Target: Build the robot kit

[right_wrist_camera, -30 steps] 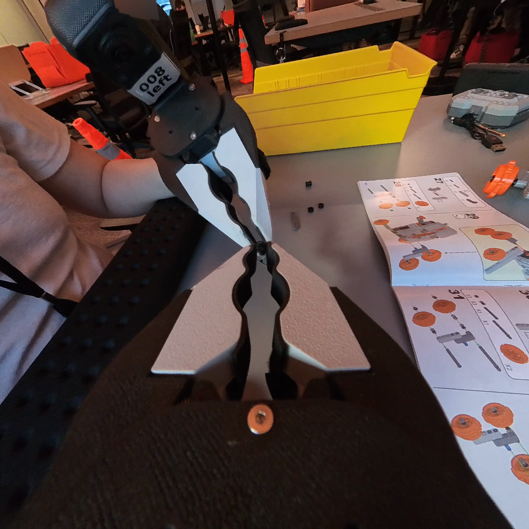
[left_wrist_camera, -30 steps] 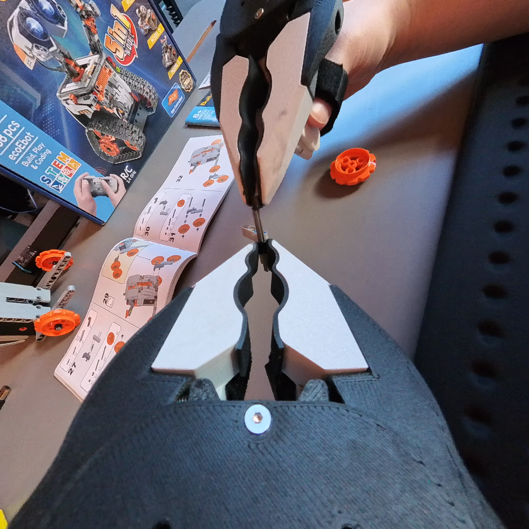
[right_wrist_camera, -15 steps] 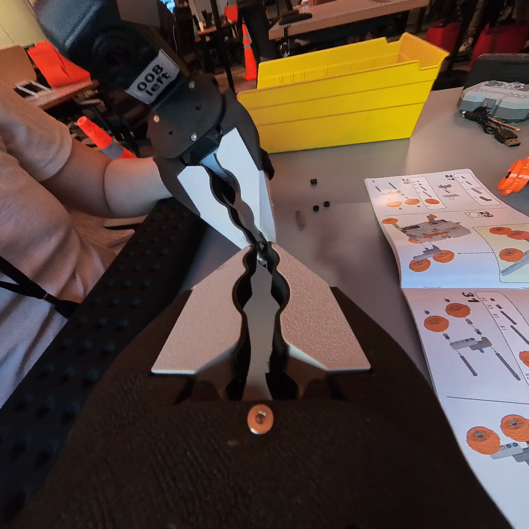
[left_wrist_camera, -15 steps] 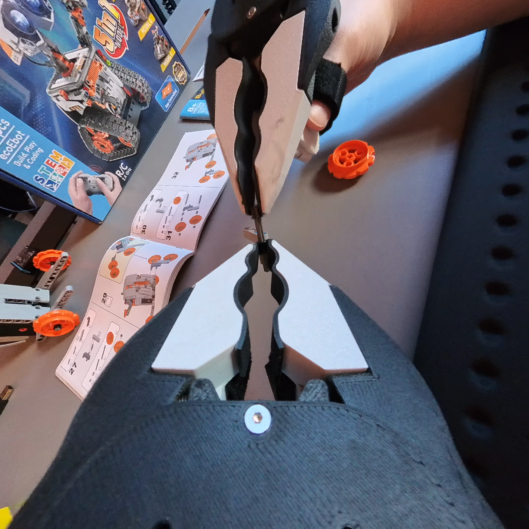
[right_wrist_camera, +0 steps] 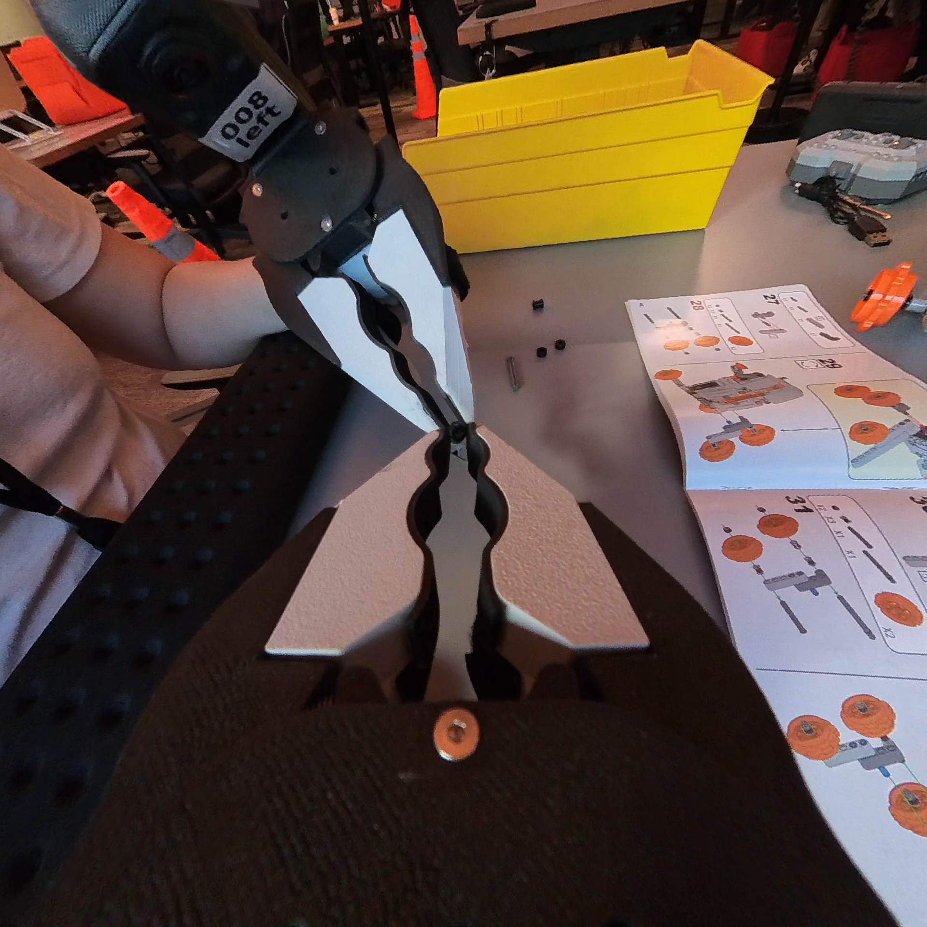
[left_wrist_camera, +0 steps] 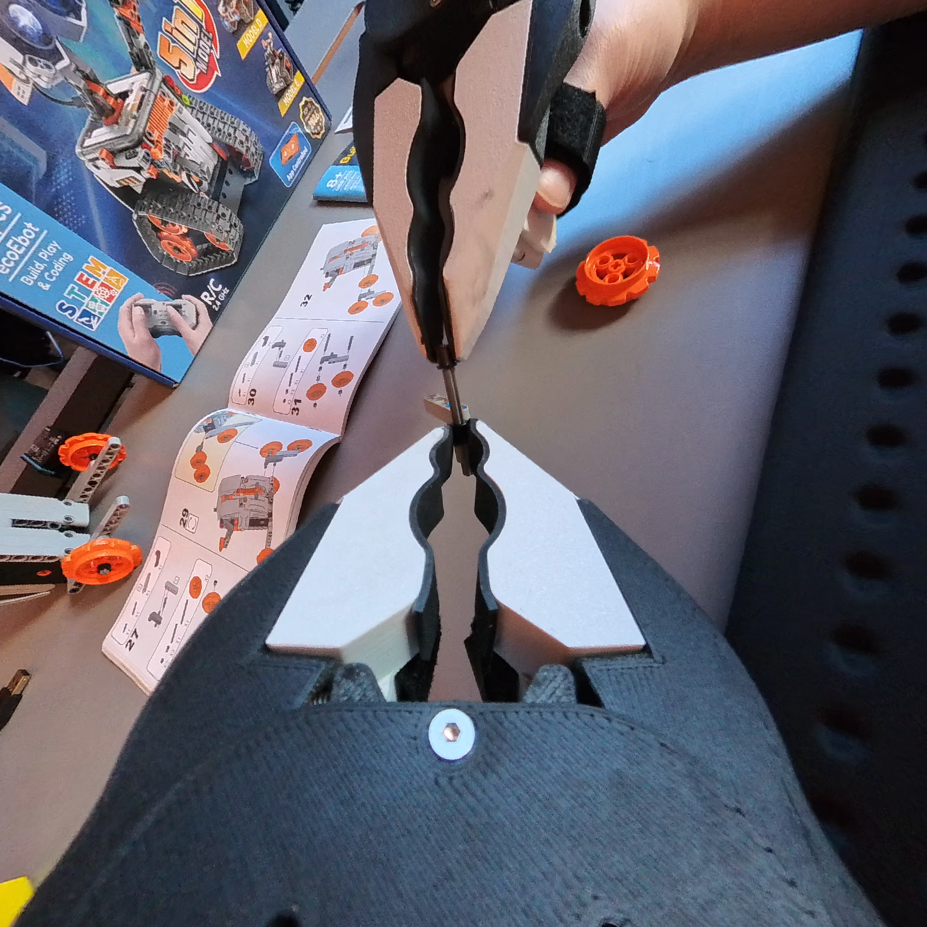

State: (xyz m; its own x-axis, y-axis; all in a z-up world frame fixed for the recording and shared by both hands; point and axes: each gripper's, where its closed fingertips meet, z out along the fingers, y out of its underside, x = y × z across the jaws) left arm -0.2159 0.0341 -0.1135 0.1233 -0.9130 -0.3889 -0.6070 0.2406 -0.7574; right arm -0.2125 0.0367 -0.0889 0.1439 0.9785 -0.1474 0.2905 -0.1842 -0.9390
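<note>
I've got the left gripper (left_wrist_camera: 460, 436) clamped on the near end of a thin grey axle (left_wrist_camera: 453, 391), its long axis running straight to the right gripper (left_wrist_camera: 441, 351), pinched shut on the far end, tip-to-tip above the table (left_wrist_camera: 627, 411).

Two black ribbed grippers, left (left_wrist_camera: 459, 441) and right (right_wrist_camera: 457, 441), with white wedge fingers (left_wrist_camera: 361, 552), wavy black pads, silver screws; pink sleeve (right_wrist_camera: 45, 225).
</note>
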